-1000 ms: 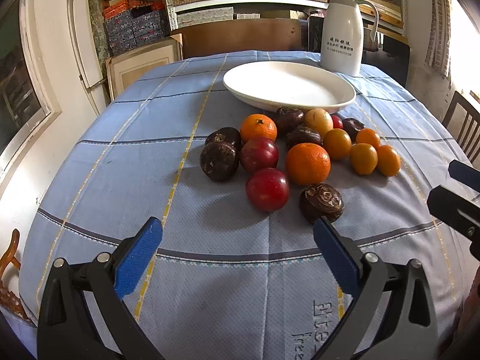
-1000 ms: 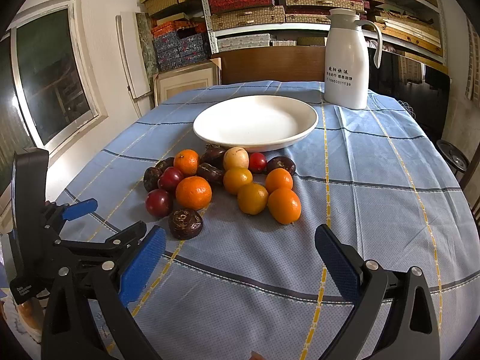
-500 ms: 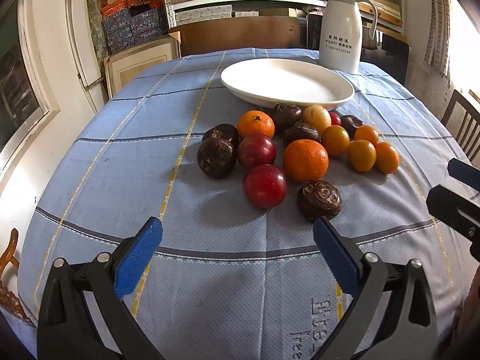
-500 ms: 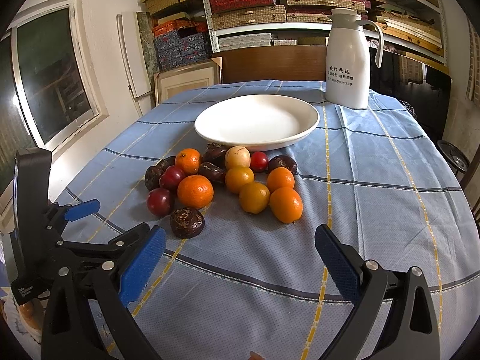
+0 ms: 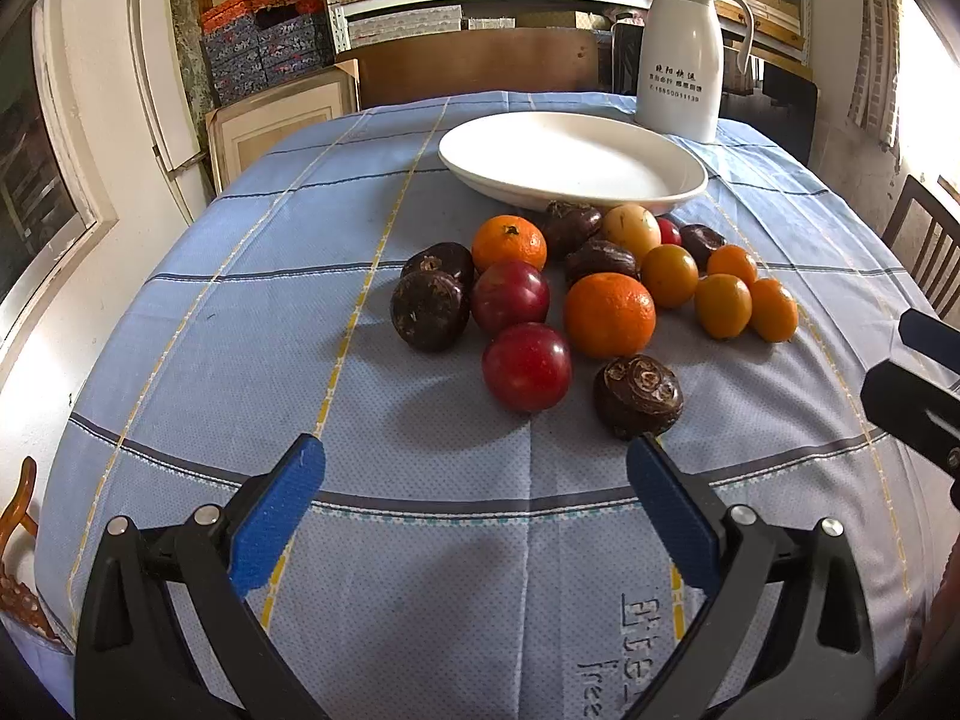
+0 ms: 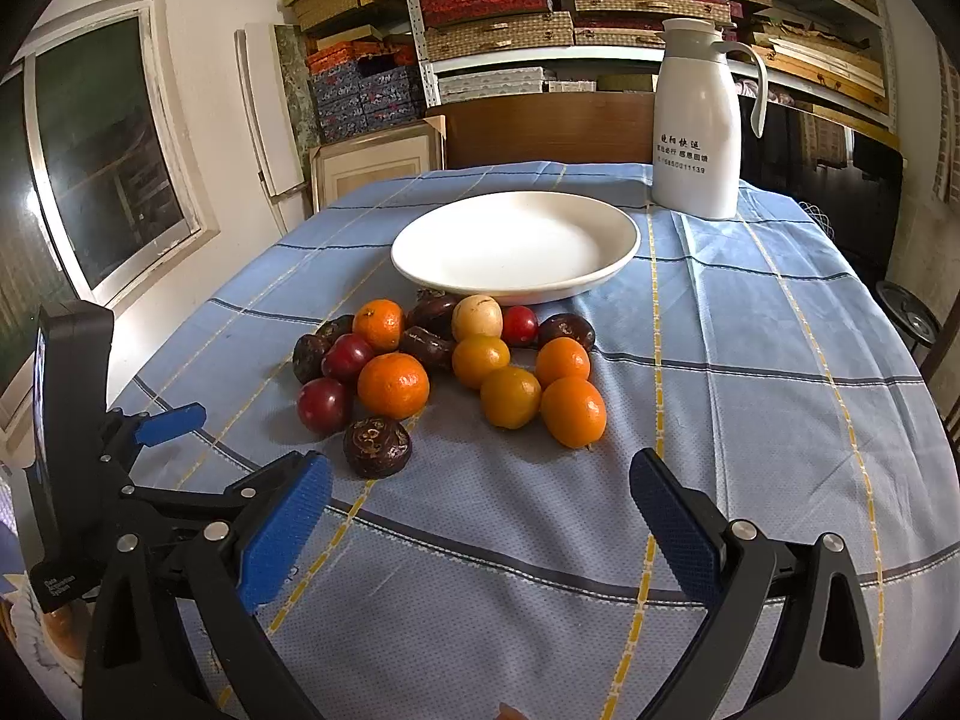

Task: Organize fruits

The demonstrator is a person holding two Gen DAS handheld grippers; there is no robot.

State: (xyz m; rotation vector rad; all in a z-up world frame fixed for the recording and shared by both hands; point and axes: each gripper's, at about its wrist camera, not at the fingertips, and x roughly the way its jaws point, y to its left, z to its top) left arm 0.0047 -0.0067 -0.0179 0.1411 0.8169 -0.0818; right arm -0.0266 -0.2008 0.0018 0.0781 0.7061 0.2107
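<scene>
A pile of fruit lies on the blue checked tablecloth in front of an empty white plate (image 5: 573, 159) (image 6: 516, 243). Nearest my left gripper are a red plum (image 5: 526, 366) and a dark brown passion fruit (image 5: 638, 396); behind them are a big orange (image 5: 609, 315) and several small oranges, plums and dark fruits. My left gripper (image 5: 477, 501) is open and empty, just short of the plum. My right gripper (image 6: 480, 510) is open and empty, near the passion fruit (image 6: 377, 446) and an orange (image 6: 573, 412). The left gripper also shows at the left of the right wrist view (image 6: 171, 423).
A white thermos jug (image 5: 681, 87) (image 6: 699, 126) stands behind the plate at the right. Shelves with boxes fill the back wall. A wooden chair (image 5: 924, 252) stands at the right table edge. A window is at the left.
Both grippers have moved a little forward toward the fruit pile, which looks slightly nearer. Both stay open and nothing has been picked up.
</scene>
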